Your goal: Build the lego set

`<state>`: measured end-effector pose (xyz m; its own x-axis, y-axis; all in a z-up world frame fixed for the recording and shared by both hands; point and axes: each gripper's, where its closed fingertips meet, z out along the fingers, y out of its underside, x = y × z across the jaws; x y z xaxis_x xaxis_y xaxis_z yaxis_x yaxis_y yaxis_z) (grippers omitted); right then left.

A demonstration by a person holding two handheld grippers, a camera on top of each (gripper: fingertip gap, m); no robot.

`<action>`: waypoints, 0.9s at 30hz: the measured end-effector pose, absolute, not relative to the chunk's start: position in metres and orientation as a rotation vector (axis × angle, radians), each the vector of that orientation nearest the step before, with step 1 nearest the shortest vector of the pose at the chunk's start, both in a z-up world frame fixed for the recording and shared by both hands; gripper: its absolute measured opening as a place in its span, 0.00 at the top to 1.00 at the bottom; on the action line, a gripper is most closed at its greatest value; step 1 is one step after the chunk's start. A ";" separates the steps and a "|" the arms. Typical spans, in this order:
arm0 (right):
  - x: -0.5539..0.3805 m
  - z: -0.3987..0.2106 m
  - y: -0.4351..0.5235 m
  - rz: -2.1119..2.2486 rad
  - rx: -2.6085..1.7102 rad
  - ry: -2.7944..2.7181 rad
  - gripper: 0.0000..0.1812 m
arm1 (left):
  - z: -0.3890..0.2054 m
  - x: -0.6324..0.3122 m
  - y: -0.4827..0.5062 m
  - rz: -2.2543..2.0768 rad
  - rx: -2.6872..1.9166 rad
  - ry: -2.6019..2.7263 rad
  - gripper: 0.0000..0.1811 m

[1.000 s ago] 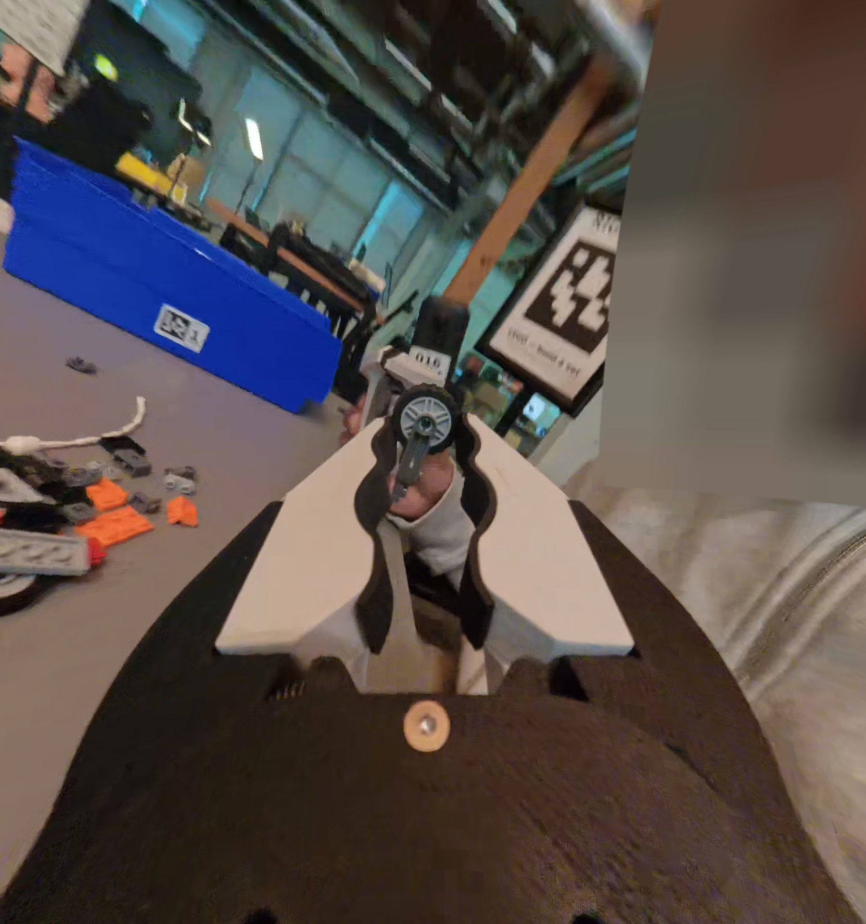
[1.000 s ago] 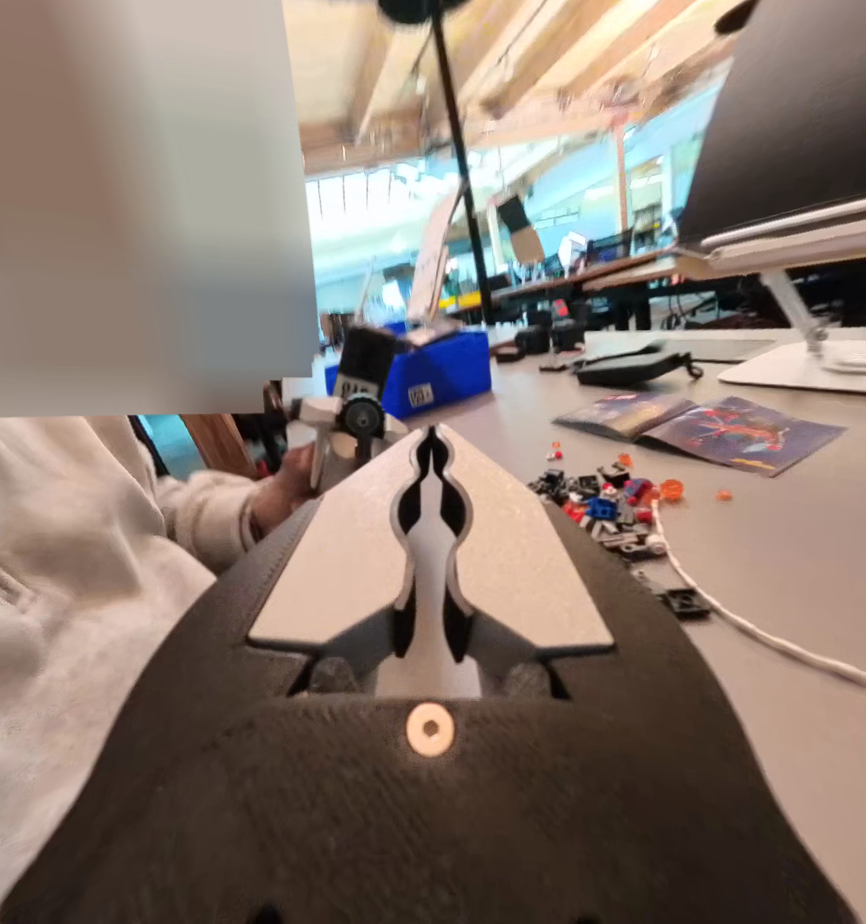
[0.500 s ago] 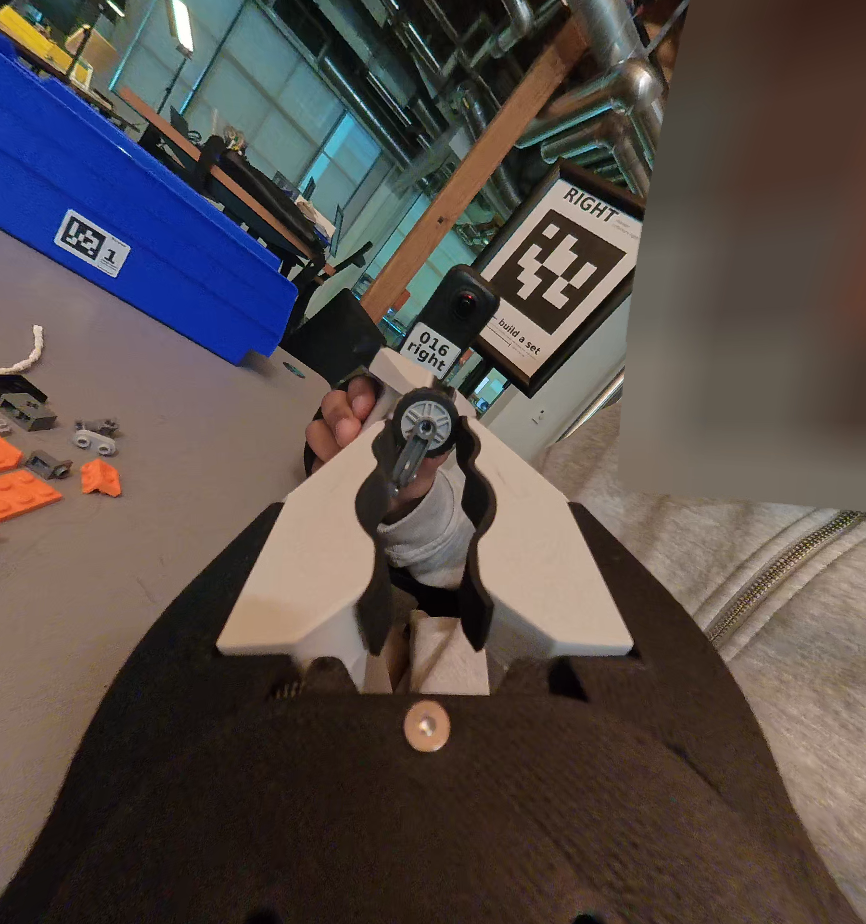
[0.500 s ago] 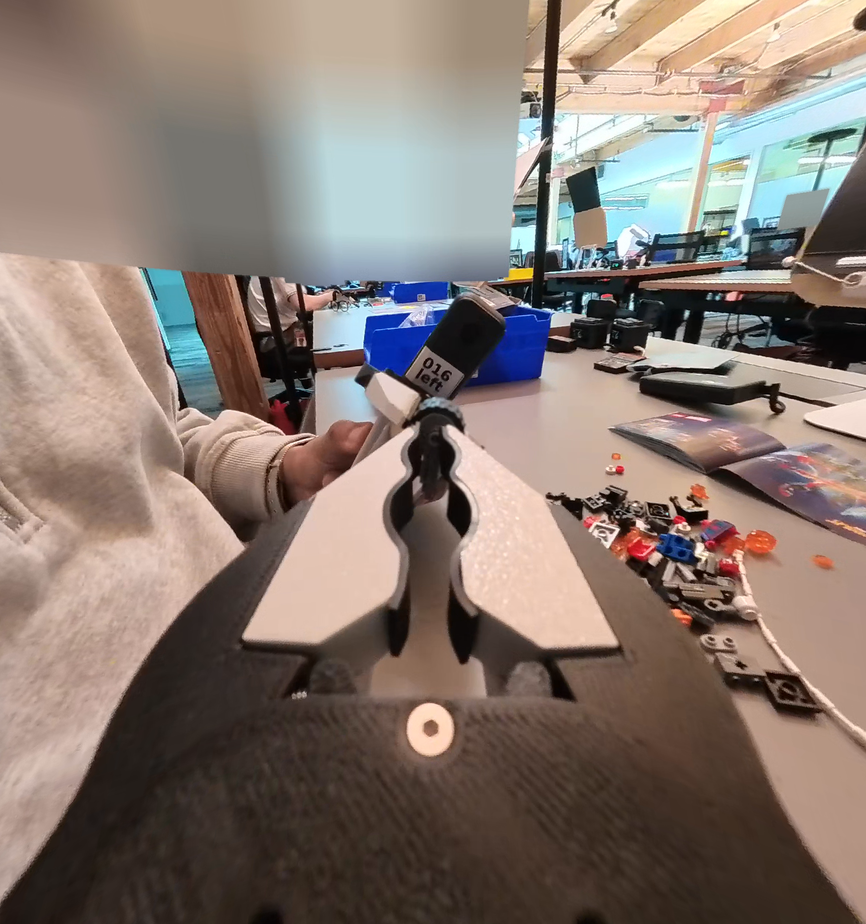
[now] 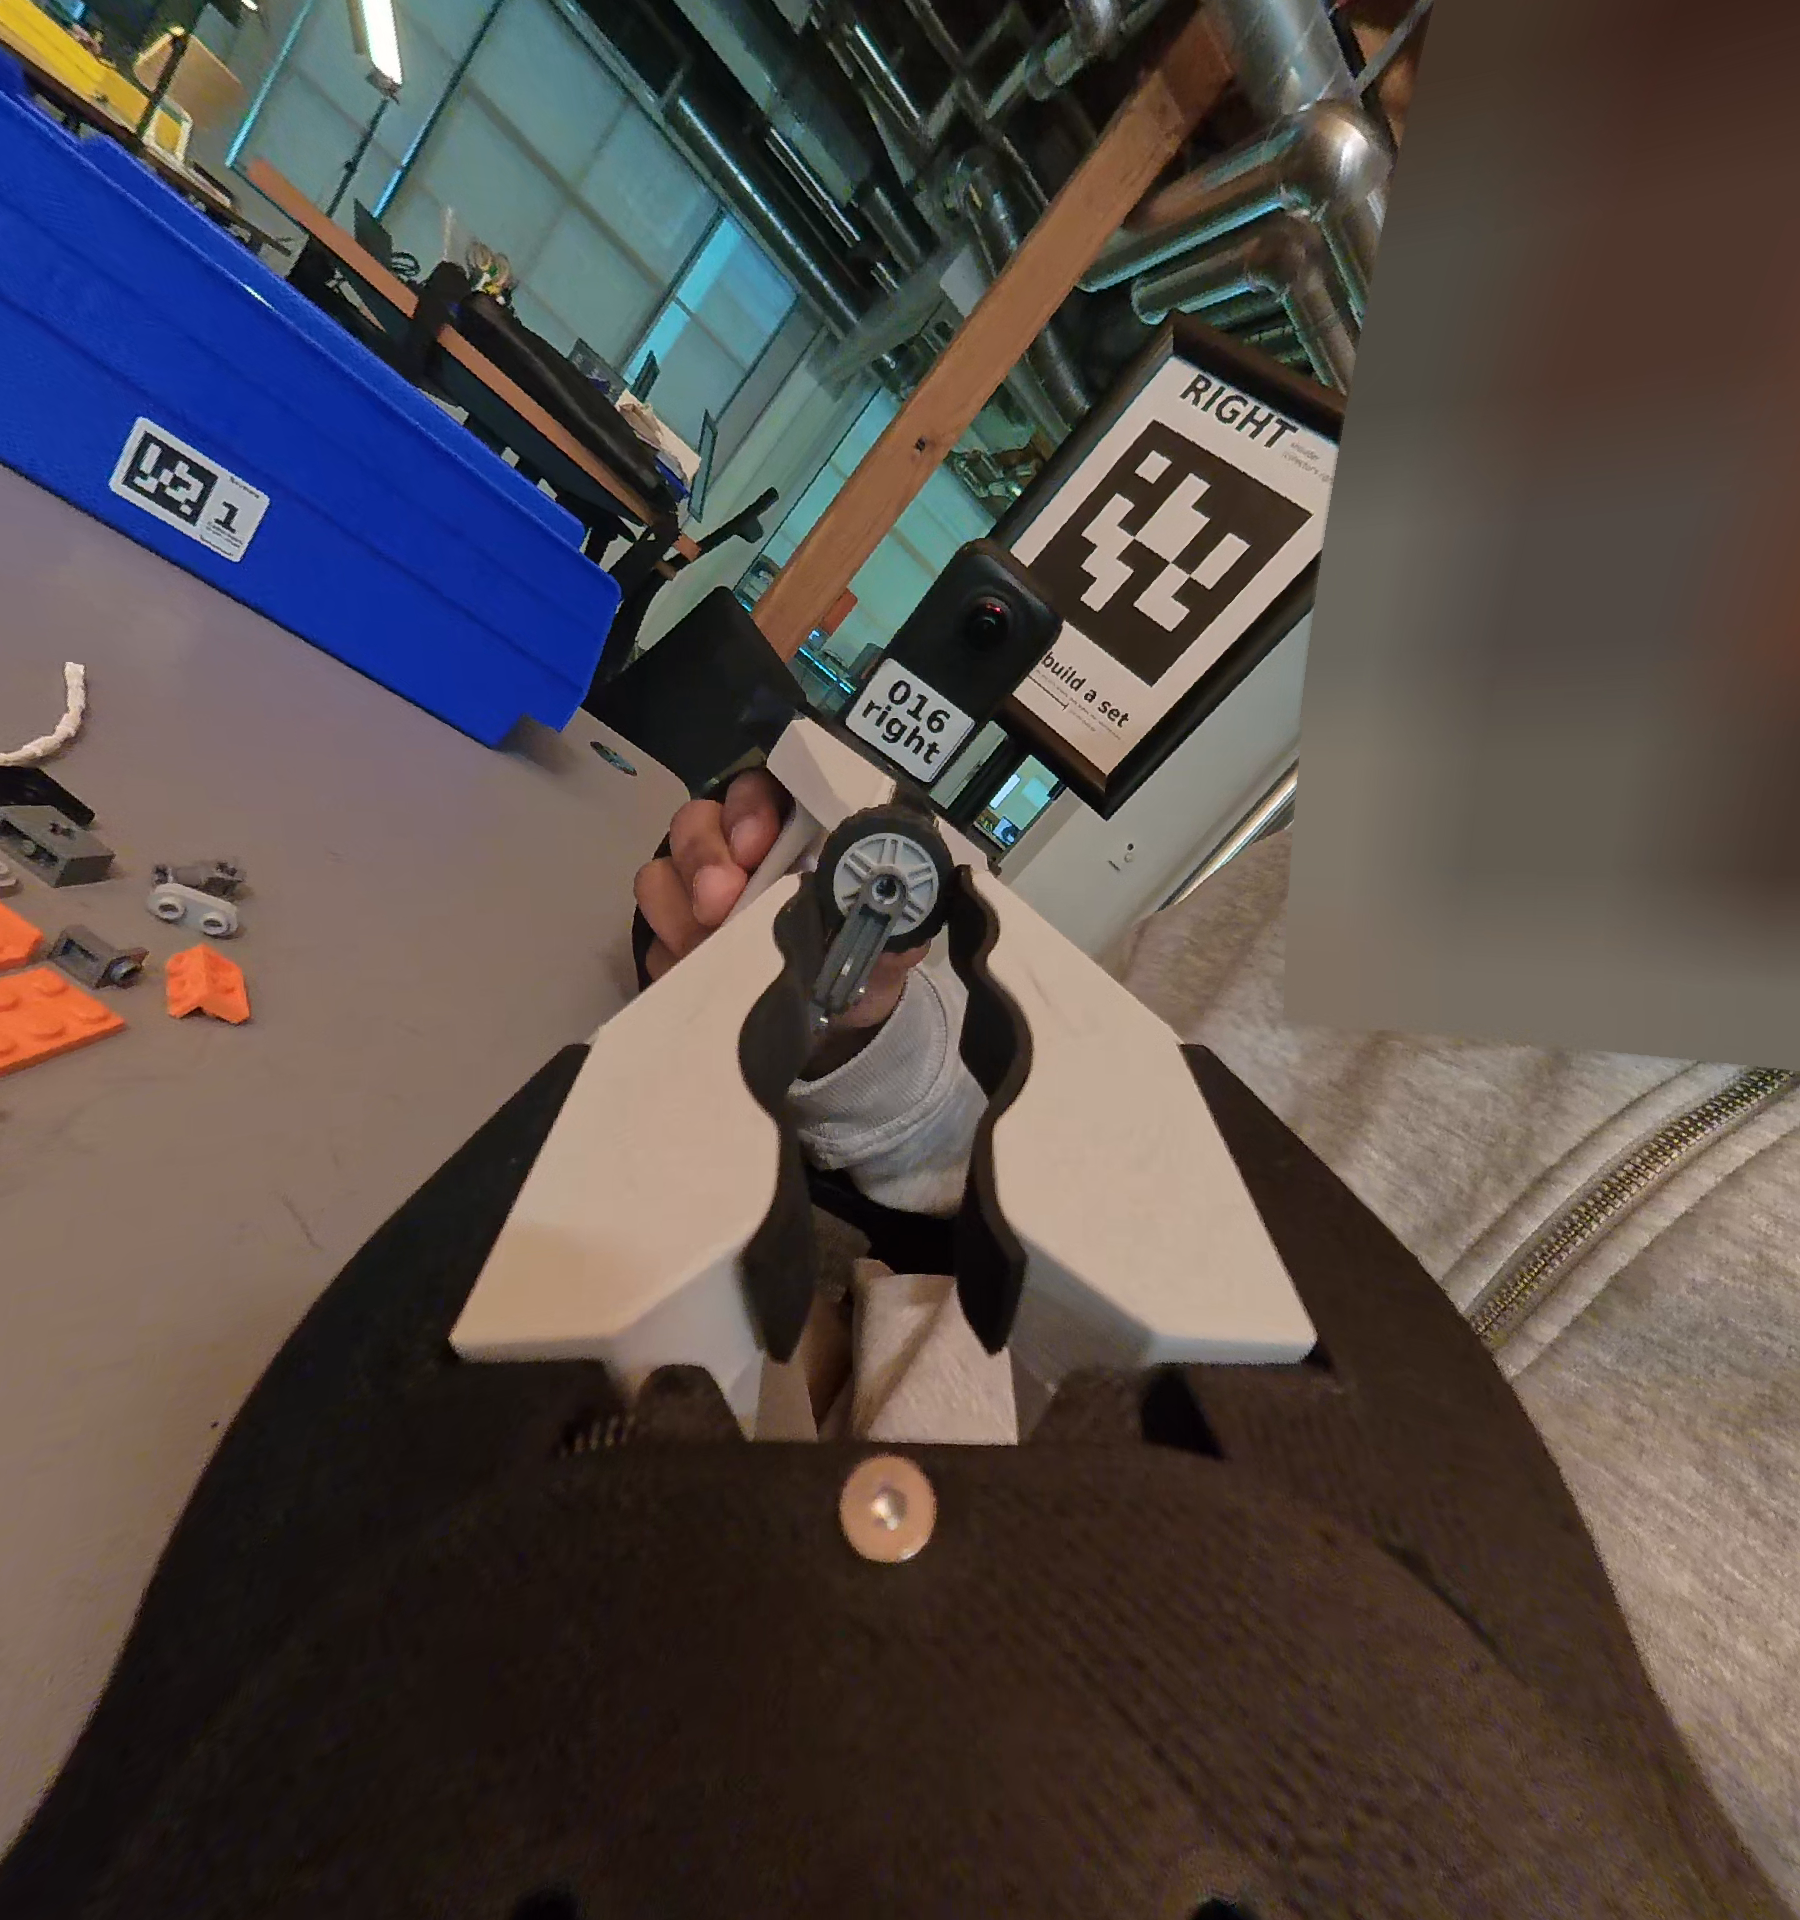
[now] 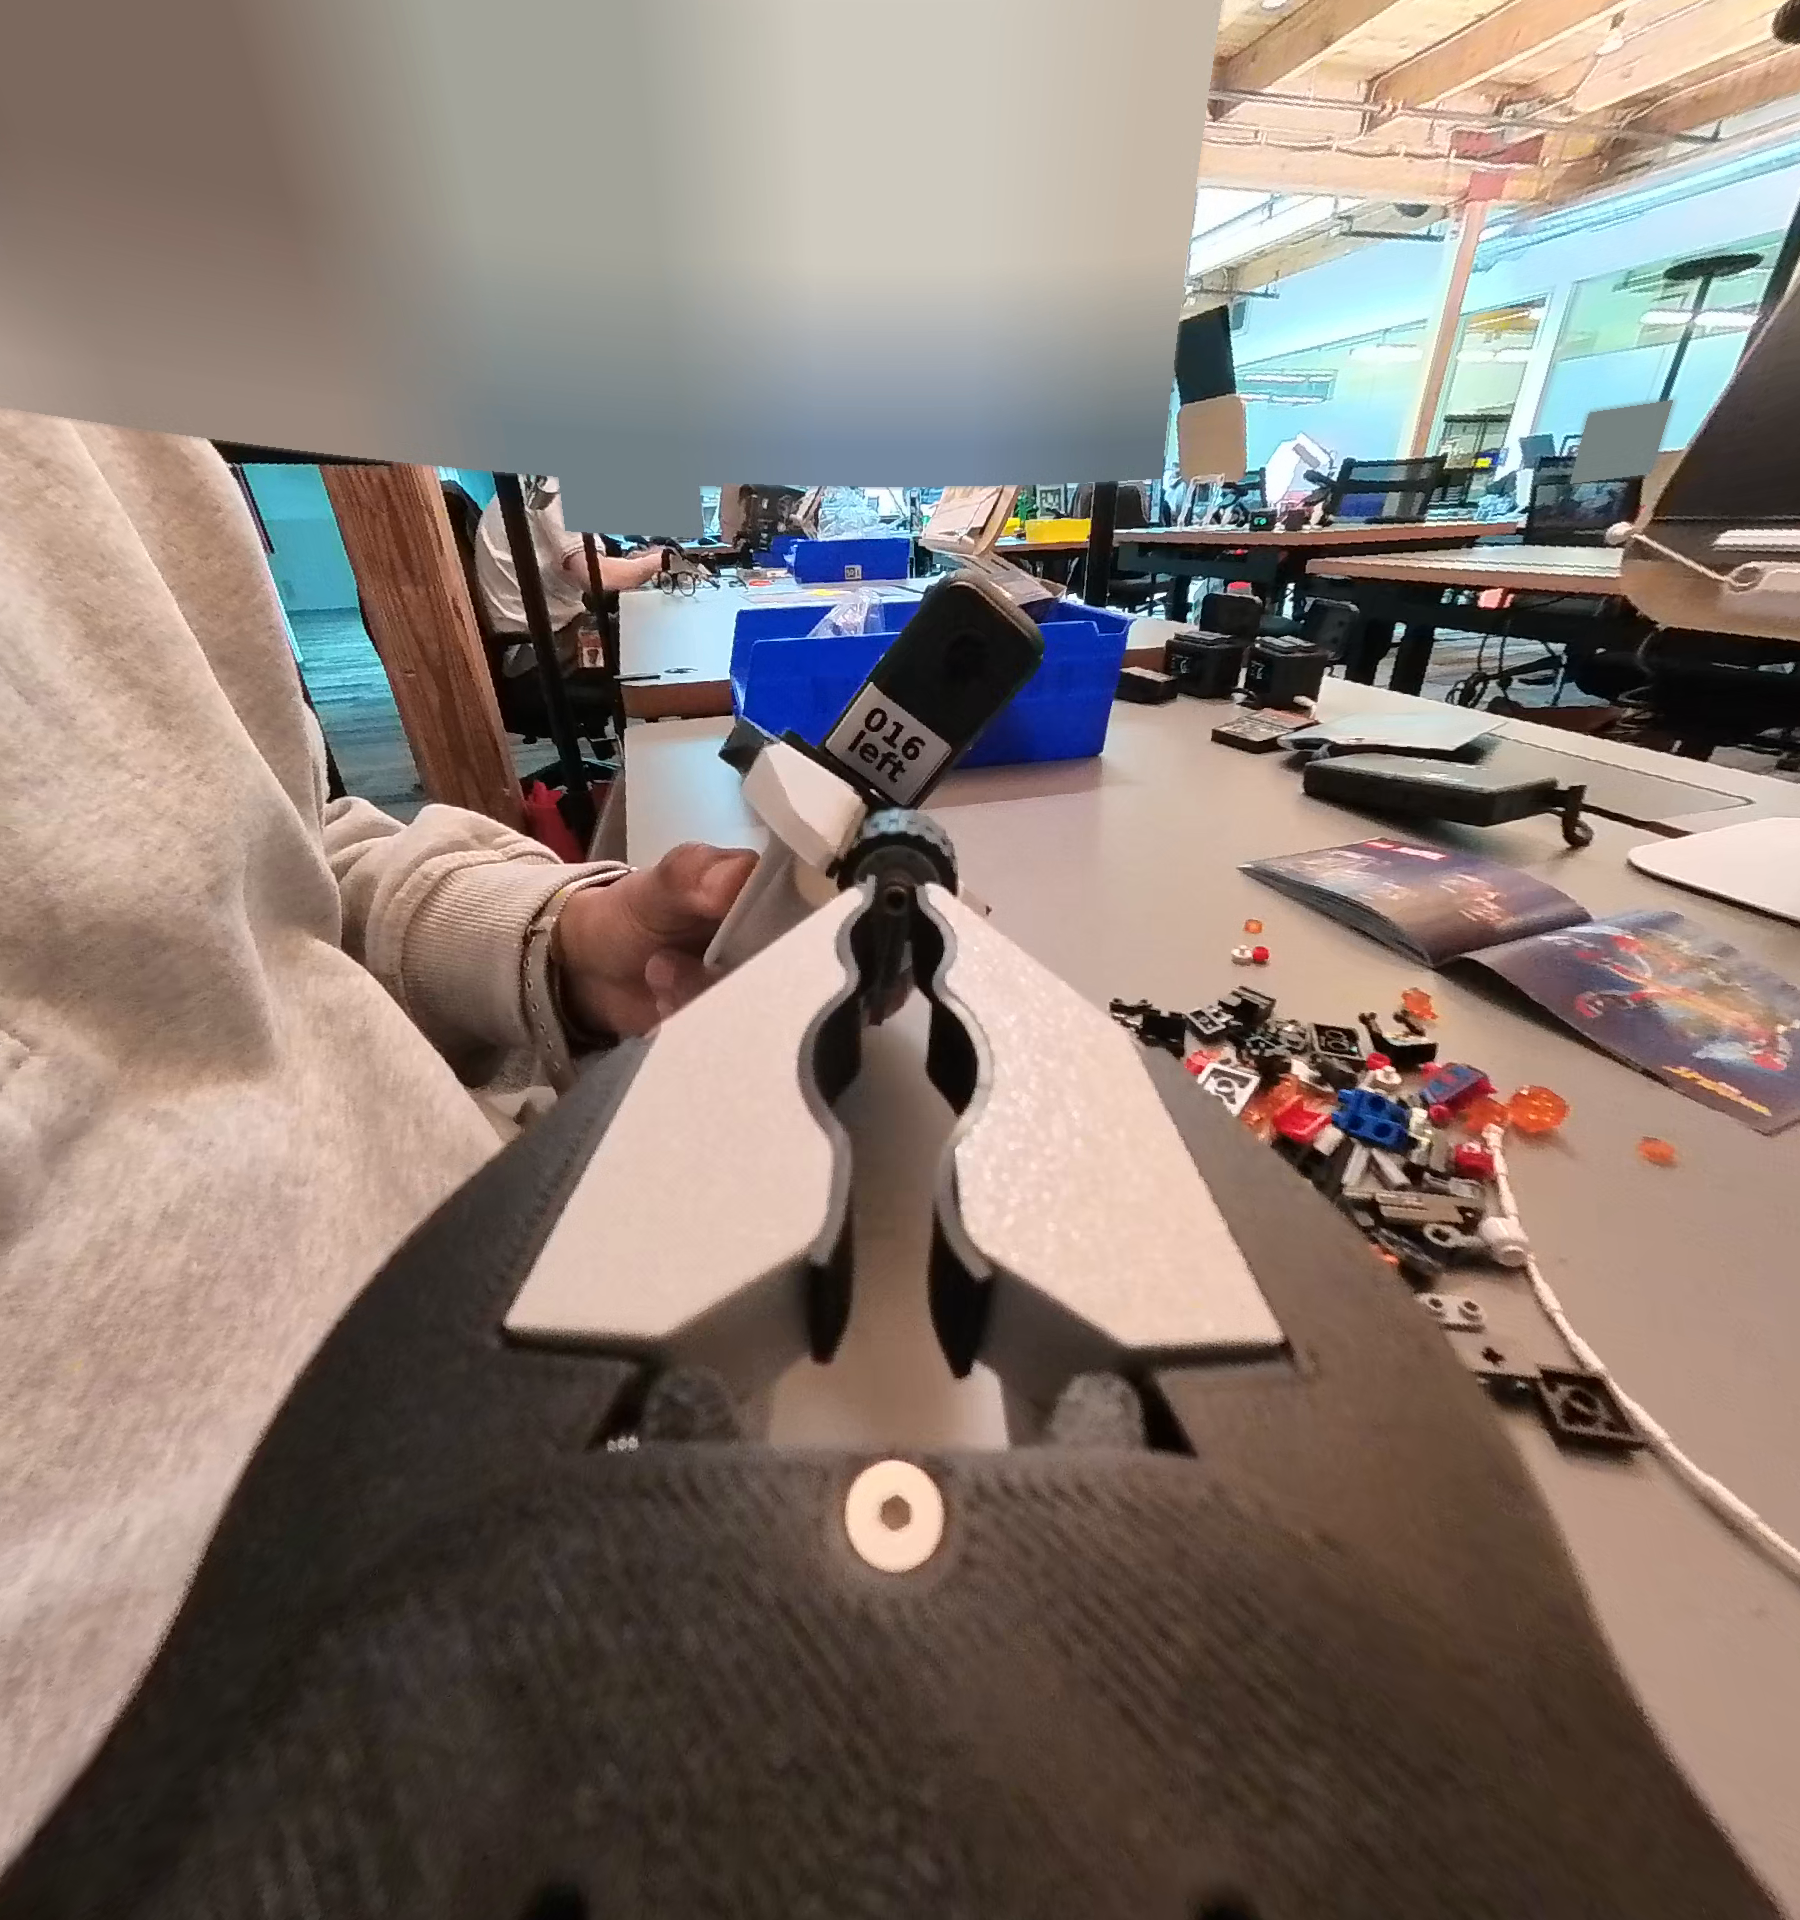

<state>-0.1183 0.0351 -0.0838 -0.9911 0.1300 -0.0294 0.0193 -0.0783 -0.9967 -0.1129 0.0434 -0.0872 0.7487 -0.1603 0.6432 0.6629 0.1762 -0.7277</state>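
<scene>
Grey-hubbed black wheel (image 5: 883, 883); blue bin (image 5: 252, 416)

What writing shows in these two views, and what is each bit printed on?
I won't quote the wording; these things bear it:
White label under the black camera, left wrist view: legible.
White sticker on the black camera body, right wrist view: legible.
Framed marker sign: legible.
White tag on the blue bin: legible.
Booklet: print too small to read.
</scene>
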 end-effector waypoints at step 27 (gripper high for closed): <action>-0.128 -0.074 0.058 2.378 -0.258 -2.025 1.00 | -0.086 -0.124 0.036 -0.582 -1.218 -0.531 0.87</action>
